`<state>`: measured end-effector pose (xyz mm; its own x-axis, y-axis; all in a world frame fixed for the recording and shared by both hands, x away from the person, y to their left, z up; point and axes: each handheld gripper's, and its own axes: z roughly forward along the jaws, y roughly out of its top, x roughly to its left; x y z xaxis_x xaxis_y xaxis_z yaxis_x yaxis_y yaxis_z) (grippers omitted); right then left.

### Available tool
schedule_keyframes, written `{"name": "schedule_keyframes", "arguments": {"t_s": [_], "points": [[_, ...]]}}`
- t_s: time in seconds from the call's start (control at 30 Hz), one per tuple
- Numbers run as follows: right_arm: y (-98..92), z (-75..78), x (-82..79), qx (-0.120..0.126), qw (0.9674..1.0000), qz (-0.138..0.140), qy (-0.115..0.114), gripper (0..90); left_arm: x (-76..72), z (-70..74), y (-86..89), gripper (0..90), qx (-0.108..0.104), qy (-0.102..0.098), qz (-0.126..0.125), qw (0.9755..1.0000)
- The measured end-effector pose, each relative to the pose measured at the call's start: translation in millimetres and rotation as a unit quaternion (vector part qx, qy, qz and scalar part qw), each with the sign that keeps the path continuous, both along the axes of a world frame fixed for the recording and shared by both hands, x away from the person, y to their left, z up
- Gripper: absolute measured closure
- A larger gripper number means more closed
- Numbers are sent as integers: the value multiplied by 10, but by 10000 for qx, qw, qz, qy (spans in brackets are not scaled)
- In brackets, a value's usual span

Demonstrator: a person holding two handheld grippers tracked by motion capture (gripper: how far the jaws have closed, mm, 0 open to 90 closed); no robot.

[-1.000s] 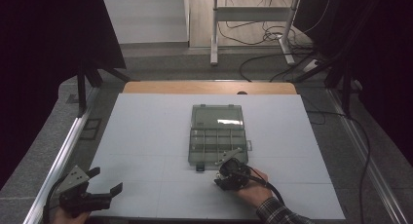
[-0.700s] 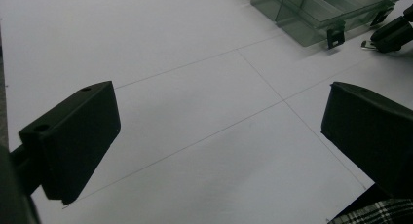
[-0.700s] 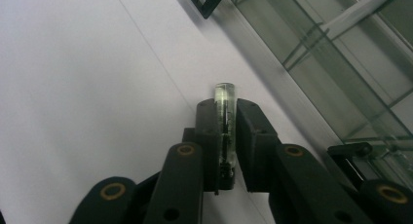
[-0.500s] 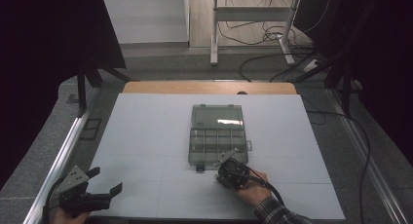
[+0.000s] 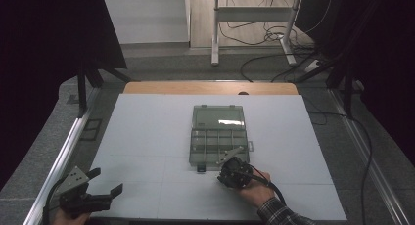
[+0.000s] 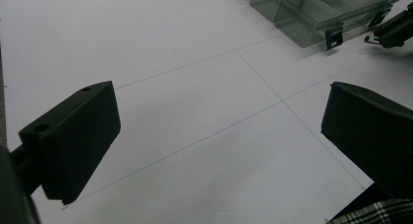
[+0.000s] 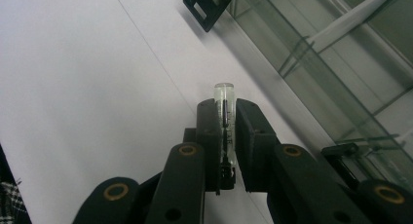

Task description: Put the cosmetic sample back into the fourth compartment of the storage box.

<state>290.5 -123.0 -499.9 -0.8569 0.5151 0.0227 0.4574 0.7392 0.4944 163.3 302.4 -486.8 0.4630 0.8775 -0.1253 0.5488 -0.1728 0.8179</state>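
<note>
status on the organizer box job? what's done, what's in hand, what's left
Done: the clear organizer box lies open on the table, compartments apparently empty. In hand: the right gripper is shut on a small clear tube beside the box's front edge. Left: probably placing the tube in a compartment. The left gripper sits open, apart from the box.

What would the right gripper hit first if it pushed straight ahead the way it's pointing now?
Probably the clear compartment box: the right gripper, shut on a small clear tube, points at its near wall. Depth is hard to judge.

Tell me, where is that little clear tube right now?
The clear tube is pinched between the right gripper fingers, just beside the compartment box near edge.
</note>
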Motion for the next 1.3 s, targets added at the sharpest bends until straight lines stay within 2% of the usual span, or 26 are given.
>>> {"name": "schedule_keyframes", "arguments": {"t_s": [0.77, 1.3], "points": [[-176, 226, 47, 427, 9988, -149, -207, 798, 2, -1, 6, 10, -24, 6, -4, 10000], [-308, 345, 105, 670, 9964, -444, -271, 798, 3, -1, 10, 10, -35, 10, -9, 10000]]}}
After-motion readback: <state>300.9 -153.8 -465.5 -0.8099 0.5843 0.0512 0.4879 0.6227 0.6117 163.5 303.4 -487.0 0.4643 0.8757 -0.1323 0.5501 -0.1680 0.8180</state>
